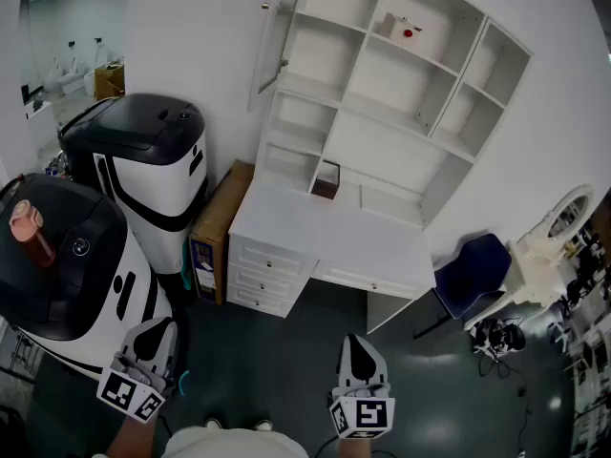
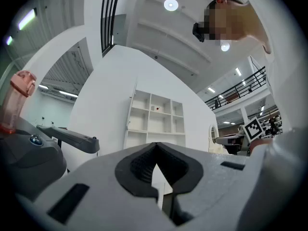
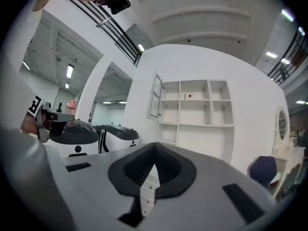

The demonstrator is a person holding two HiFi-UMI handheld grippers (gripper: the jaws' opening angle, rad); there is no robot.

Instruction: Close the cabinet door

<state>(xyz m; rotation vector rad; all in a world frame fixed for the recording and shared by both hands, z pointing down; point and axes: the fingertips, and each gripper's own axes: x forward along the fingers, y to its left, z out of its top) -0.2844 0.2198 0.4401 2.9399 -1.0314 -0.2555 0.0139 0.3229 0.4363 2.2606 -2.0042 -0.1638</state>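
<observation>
Stood well back from the cabinet [image 1: 382, 93], on the floor in front of its tabletop [image 1: 325, 237]. Found the door [image 1: 270, 41] swung out wide at the upper left of the shelves, its free edge far from the frame. Held the left hand-held gripper [image 1: 156, 330] low on the left, jaws pressed together on nothing. Held the right hand-held gripper [image 1: 357, 343] low on the right, likewise pinched together and empty. Touched neither to the door, both well apart from it. Judged the task not begun: yet to step up, reach the door's outer face and swing it home against the frame. Reckoned the closed jaws fit for a plain push, with no grasp called for.
</observation>
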